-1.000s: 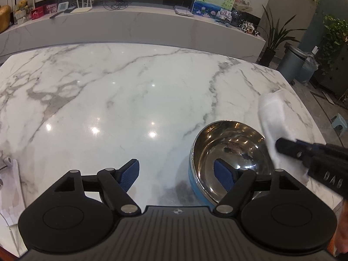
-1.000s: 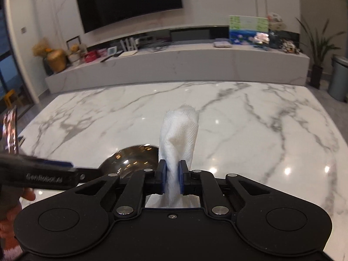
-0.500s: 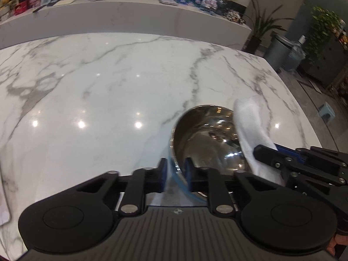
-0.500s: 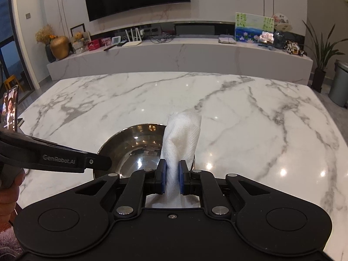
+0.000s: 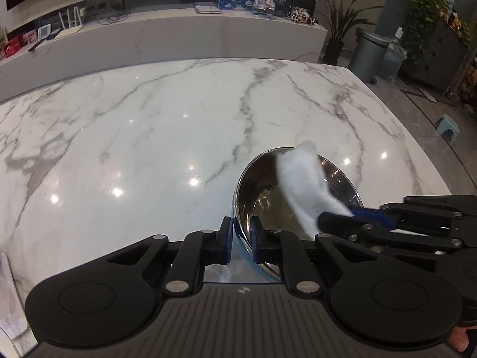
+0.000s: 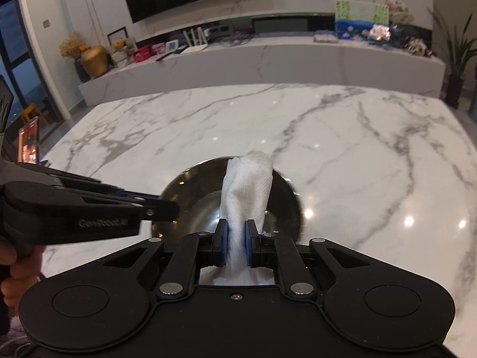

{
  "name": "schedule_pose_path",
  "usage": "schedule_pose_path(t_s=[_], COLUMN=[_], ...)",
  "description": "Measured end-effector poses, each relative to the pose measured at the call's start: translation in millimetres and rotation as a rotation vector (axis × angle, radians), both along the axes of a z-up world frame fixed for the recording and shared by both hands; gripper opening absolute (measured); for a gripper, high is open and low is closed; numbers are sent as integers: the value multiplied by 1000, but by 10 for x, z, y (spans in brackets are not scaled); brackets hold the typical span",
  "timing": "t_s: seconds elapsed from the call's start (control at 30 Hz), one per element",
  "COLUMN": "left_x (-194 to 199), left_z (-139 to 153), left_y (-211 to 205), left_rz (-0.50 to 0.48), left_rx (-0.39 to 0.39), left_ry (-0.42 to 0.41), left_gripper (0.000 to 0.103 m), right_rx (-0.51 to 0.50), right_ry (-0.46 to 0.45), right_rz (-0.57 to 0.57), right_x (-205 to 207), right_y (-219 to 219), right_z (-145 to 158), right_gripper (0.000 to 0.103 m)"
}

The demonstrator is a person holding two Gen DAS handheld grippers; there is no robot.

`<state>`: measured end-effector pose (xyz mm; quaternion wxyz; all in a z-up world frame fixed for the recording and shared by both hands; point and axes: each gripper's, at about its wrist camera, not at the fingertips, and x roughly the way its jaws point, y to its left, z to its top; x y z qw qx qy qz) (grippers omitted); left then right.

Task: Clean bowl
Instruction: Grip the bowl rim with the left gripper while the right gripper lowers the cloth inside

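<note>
Both grippers clamped: left gripper (image 5: 241,240) pinching near rim of steel bowl (image 5: 342,191), right gripper (image 6: 236,246) pinching white paper towel (image 6: 247,191) reaching ahead over the bowl on marble table (image 5: 149,125).

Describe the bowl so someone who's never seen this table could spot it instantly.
Find the white marble table. At its near edge sits one shiny steel bowl with a blue outside, rim pinched by the left claw. The white folded cloth in the right claw hangs over it.
</note>
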<state>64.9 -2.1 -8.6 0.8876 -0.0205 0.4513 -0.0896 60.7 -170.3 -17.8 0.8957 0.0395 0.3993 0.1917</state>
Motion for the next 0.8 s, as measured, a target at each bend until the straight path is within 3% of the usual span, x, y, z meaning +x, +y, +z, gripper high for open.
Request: schedule_pose_path(t_s=[0.1, 0.33, 0.53, 0.8], left_x=[-4, -1, 18, 76], left_z=[4, 8, -9, -96], left_y=[-20, -42, -7, 73], left_rz=[-1, -4, 9, 22], left_rx=[15, 30, -8, -73], left_ry=[-2, 0, 10, 90], left_gripper=[8, 7, 7, 18], right_rx=[30, -35, -61, -118], right_ry=[54, 105, 122, 177], right_rz=[28, 52, 58, 144], right_x=[39, 52, 80, 229], right_y=[32, 124, 120, 149], right_z=[-66, -178, -204, -174], right_gripper=[10, 10, 9, 9])
